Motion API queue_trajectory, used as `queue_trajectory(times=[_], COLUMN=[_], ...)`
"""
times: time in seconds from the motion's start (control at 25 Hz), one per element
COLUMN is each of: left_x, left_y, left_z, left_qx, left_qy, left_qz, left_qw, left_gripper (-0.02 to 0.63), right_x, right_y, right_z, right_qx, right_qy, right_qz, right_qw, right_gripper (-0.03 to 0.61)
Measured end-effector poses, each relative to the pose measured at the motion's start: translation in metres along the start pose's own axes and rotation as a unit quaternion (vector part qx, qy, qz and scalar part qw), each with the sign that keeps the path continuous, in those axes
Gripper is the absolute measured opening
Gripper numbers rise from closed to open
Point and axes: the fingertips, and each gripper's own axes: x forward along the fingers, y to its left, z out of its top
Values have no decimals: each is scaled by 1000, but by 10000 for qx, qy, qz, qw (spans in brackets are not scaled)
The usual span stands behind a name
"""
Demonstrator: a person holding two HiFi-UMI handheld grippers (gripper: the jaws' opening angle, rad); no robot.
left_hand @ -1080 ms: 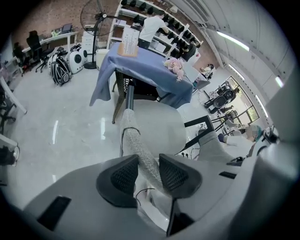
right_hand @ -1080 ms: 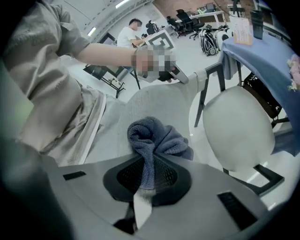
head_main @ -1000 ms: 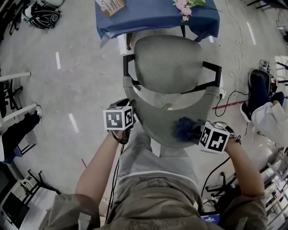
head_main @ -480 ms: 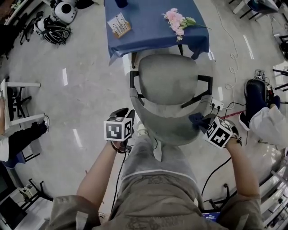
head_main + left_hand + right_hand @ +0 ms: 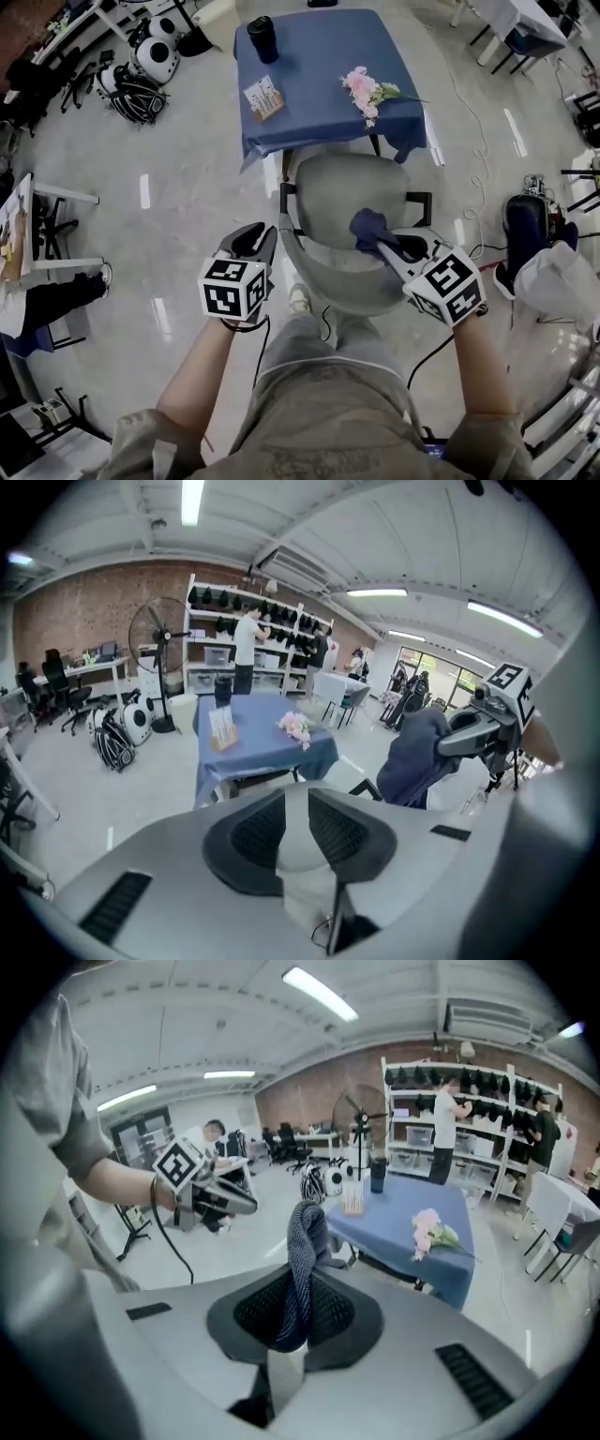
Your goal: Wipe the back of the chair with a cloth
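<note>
The grey chair (image 5: 345, 192) stands in front of me, its curved back (image 5: 328, 272) nearest. My right gripper (image 5: 382, 246) is shut on a dark blue cloth (image 5: 368, 225) and holds it above the top of the back, over the seat's right side. In the right gripper view the cloth (image 5: 305, 1241) stands bunched up between the jaws of the right gripper (image 5: 302, 1297). My left gripper (image 5: 259, 236) hangs just left of the chair back, not touching it. Its jaws have just been closing; a narrow gap remains and nothing is between them (image 5: 296, 803).
A blue-clothed table (image 5: 309, 122) stands just beyond the chair with pink flowers (image 5: 367, 92), a dark cup (image 5: 262, 37) and a card stand (image 5: 264, 97). A seated person's legs (image 5: 553, 267) and a bag (image 5: 525, 216) are at the right. Helmets (image 5: 141, 80) lie at the far left.
Both grippers have risen. The right one carried the cloth from the outer face of the chair back up over its top edge. The left one came away from the back's left edge.
</note>
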Motion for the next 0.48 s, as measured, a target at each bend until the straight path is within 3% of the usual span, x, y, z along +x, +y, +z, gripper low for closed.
queue_trajectory(times=[0.2, 0.48], left_x=[-37, -87], left_y=[-17, -48], left_z=[62, 139], left_qx=[450, 997], left_qy=[-747, -1715], left_qz=[254, 303], left_qw=[9959, 9797], left_gripper=[84, 80], right_x=[-30, -82], right_y=[7, 9], right_z=[78, 155], right_qx=[184, 650], right_qy=[-1250, -2718], right_qz=[-229, -415], right_qw=[9917, 9593], right_gripper=[46, 46])
